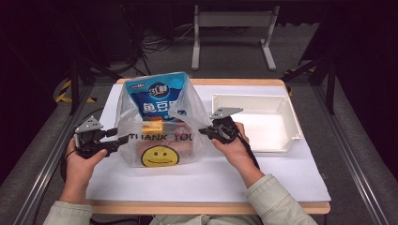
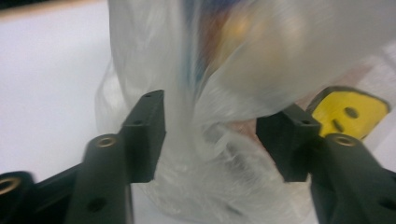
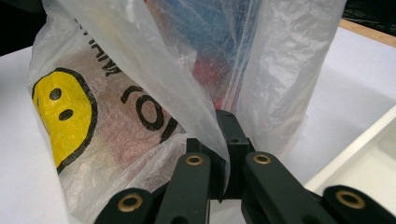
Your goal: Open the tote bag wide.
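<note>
Plastic bag [image 1: 159, 131] well inside table edge [image 1: 206, 207]

A wooden table [image 1: 206, 206] with a white sheet [image 1: 211, 180] stands on a grey floor [image 1: 28, 159]. Behind it are a white metal frame [image 1: 233, 21], black cables [image 1: 155, 44] and dark surroundings.

1. Plastic bag [image 1: 159, 136] stands on the table [image 1: 211, 178], blue packet [image 1: 157, 96] upright inside.
2. Left hand-held gripper [image 1: 123, 139] at the bag's left edge.
3. Right hand-held gripper [image 1: 202, 131] at its right edge.
4. White tray [image 1: 291, 117] right of the bag, apart.
</note>
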Tool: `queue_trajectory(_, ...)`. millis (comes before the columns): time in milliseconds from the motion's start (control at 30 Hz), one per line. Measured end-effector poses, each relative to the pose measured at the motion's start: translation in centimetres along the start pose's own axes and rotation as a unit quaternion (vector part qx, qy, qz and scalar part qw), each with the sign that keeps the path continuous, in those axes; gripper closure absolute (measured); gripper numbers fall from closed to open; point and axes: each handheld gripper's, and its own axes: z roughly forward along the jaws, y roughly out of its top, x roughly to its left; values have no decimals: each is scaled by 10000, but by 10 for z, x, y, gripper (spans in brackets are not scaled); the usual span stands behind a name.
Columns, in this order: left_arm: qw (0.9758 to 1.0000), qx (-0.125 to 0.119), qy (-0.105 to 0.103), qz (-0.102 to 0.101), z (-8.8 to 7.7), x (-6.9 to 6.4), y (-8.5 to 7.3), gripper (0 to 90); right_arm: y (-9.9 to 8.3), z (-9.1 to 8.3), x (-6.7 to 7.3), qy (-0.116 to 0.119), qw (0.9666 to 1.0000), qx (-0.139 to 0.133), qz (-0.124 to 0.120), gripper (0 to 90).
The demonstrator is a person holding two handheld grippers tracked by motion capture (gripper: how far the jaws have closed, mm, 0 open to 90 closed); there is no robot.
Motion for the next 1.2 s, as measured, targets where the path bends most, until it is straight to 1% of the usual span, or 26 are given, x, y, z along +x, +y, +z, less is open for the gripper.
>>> queue_trajectory(67,9997,-143,101,196,-9,-8,8,367,0,0,1,-3,10000,-3,-8,900)
queue_trajectory(100,9995,-183,114,238,-13,-11,11,358,0,0,1,-4,10000,-2,-17,900)
queue_trajectory(167,9985,-388,149,360,-24,-19,19,339,1,0,1,-1,10000,-10,-27,900)
queue_trajectory(200,9981,-454,149,387,-26,-22,22,329,1,0,2,-4,10000,-8,-29,900)
queue_trajectory(300,9966,-663,63,479,-35,-31,32,324,2,-1,2,-8,10000,-12,-37,900)
queue_trajectory(367,9963,-675,-15,522,-38,-35,36,322,2,-2,2,-14,10000,-22,-51,900)
queue_trajectory(400,9964,-666,-51,528,-39,-37,39,318,3,-2,2,-17,10000,-29,-56,900)
queue_trajectory(533,9961,-706,-36,536,-41,-39,45,319,3,-2,3,-30,10000,-29,-68,899)
queue_trajectory(667,9954,-770,-115,553,-45,-43,54,326,4,-3,3,-6,10000,-47,-76,889)
queue_trajectory(733,9947,-847,-70,573,-47,-45,59,330,5,-3,3,-2,10000,-61,-66,885)
queue_trajectory(767,9947,-847,-70,573,-47,-45,59,332,5,-3,3,-8,10000,-55,-81,885)
queue_trajectory(800,9943,-900,-63,561,-48,-43,63,332,5,-3,3,-8,10000,-55,-81,885)
queue_trajectory(900,9942,-967,-52,473,-48,-39,68,333,6,-4,4,-7,9999,-61,-94,882)
queue_trajectory(967,9940,-1015,-5,417,-47,-35,71,339,7,-5,4,9,9999,-66,-103,878)
queue_trajectory(1000,9934,-1084,59,377,-46,-31,72,357,7,-5,4,13,9999,-79,-102,878)
queue_trajectory(1067,9930,-1137,132,289,-47,-27,73,441,7,-7,4,3,9999,-87,-117,876)
queue_trajectory(1100,9930,-1137,132,289,-47,-27,73,490,7,-7,4,3,9999,-87,-117,876)
queue_trajectory(1133,9925,-1160,236,298,-47,-25,73,490,8,-7,4,11,9999,-92,-112,876)
queue_trajectory(1167,9922,-1157,334,325,-47,-25,73,621,8,-8,4,10,9999,-113,-112,876)
queue_trajectory(1200,9918,-1157,424,350,-47,-24,73,659,8,-8,4,11,9999,-120,-117,876)
